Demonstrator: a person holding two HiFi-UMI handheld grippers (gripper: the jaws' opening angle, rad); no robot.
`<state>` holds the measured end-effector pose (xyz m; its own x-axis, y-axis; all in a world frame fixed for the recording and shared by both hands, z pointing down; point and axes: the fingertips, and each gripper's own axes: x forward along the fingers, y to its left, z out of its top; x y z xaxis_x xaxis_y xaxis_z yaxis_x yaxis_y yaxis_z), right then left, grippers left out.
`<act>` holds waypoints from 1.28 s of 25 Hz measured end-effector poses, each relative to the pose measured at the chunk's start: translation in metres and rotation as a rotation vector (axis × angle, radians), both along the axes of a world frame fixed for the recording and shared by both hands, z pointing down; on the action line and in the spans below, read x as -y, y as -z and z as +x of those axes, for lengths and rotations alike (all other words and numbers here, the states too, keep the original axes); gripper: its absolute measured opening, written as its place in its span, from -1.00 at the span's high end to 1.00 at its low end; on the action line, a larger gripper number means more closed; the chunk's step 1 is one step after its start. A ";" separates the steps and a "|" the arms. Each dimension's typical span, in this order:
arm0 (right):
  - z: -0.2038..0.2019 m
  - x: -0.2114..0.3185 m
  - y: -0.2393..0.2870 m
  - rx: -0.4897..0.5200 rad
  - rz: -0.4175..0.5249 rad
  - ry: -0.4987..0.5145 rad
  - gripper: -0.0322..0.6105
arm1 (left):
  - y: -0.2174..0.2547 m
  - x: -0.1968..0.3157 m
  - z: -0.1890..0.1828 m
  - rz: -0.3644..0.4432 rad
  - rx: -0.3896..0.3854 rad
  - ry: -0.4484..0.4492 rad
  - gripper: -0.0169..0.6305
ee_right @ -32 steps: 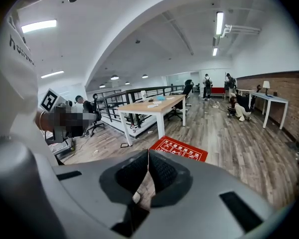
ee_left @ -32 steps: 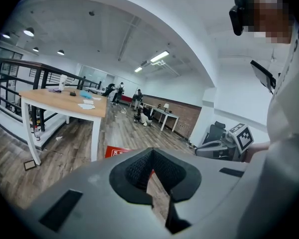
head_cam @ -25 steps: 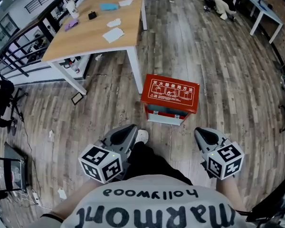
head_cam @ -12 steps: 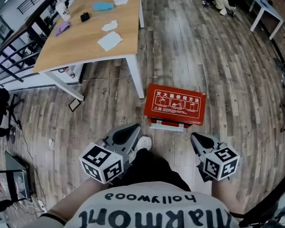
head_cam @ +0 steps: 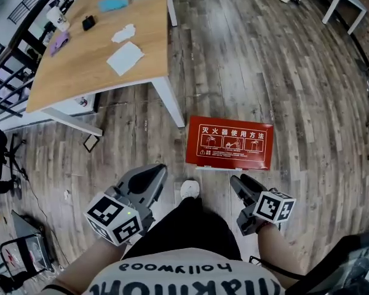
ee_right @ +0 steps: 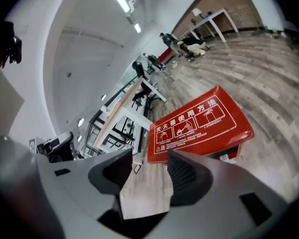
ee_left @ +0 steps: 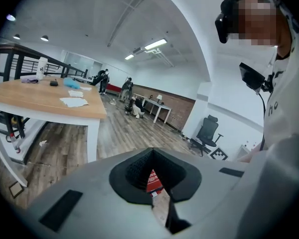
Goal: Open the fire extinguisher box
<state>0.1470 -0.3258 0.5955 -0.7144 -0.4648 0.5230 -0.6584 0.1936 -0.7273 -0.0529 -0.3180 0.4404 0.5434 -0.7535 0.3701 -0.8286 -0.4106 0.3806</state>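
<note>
The red fire extinguisher box (head_cam: pixel 229 142) lies flat on the wooden floor, its lid with white print facing up and closed. My right gripper (head_cam: pixel 240 180) hangs just in front of its near right corner. Its jaws have just been opening and now stand open with only floor between them. In the right gripper view the box (ee_right: pixel 199 123) fills the space beyond the right gripper (ee_right: pixel 149 158). My left gripper (head_cam: pixel 152 176) is shut and empty, left of the box and short of it. A sliver of the box (ee_left: pixel 153 179) shows past the left gripper (ee_left: pixel 152 156).
A wooden table (head_cam: pixel 92 48) with papers and small items stands at the back left, its white leg (head_cam: pixel 169 103) close to the box's far left corner. My white shoe (head_cam: pixel 189 188) is between the grippers. A small black frame (head_cam: pixel 90 142) lies on the floor at left.
The box has come closer in the head view. Both grippers moved forward and lower toward it. The right gripper rolled and its jaws opened; the left stayed shut.
</note>
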 end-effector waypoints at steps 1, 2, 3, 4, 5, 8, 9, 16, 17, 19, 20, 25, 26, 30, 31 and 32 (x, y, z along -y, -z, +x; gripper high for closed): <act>0.001 0.005 -0.013 0.032 -0.026 -0.053 0.26 | -0.001 0.008 0.000 0.007 -0.006 -0.014 0.93; 0.002 0.010 -0.026 0.062 -0.052 -0.107 0.25 | -0.002 0.016 0.001 0.012 -0.009 -0.029 0.93; 0.004 0.014 -0.041 0.090 -0.079 -0.155 0.24 | -0.004 0.024 0.001 0.013 -0.009 -0.046 0.93; 0.005 0.017 -0.055 0.114 -0.105 -0.192 0.22 | -0.005 0.031 0.001 0.010 -0.004 -0.066 0.93; 0.007 0.018 -0.069 0.130 -0.128 -0.222 0.21 | -0.007 0.036 0.002 0.005 0.005 -0.087 0.93; 0.014 0.025 -0.105 0.182 -0.155 -0.307 0.19 | -0.011 0.051 -0.001 0.001 0.042 -0.136 0.93; 0.016 0.029 -0.115 0.205 -0.150 -0.329 0.19 | -0.013 0.056 -0.003 0.004 0.048 -0.140 0.93; 0.026 0.035 -0.142 0.434 -0.113 -0.450 0.18 | -0.042 0.063 -0.008 -0.033 0.078 -0.143 0.93; 0.031 0.033 -0.147 0.438 -0.120 -0.469 0.18 | -0.046 0.064 -0.008 -0.041 0.081 -0.145 0.93; 0.037 0.032 -0.156 0.430 -0.128 -0.484 0.18 | -0.050 0.066 -0.007 -0.046 0.083 -0.147 0.93; 0.037 0.034 -0.157 0.441 -0.118 -0.471 0.18 | -0.051 0.067 -0.008 -0.044 0.086 -0.147 0.93; 0.030 0.058 -0.156 0.479 -0.047 -0.404 0.18 | -0.058 0.066 -0.011 -0.043 0.105 -0.140 0.93; 0.030 0.064 -0.157 0.488 -0.041 -0.420 0.18 | -0.059 0.064 -0.012 -0.043 0.109 -0.139 0.93; 0.034 0.077 -0.159 0.514 -0.056 -0.514 0.18 | -0.061 0.062 -0.014 -0.038 0.119 -0.136 0.93; 0.036 0.077 -0.158 0.529 -0.056 -0.532 0.18 | -0.060 0.062 -0.015 -0.036 0.116 -0.133 0.93; 0.037 0.077 -0.154 0.555 -0.052 -0.550 0.19 | -0.058 0.062 -0.015 -0.034 0.114 -0.130 0.93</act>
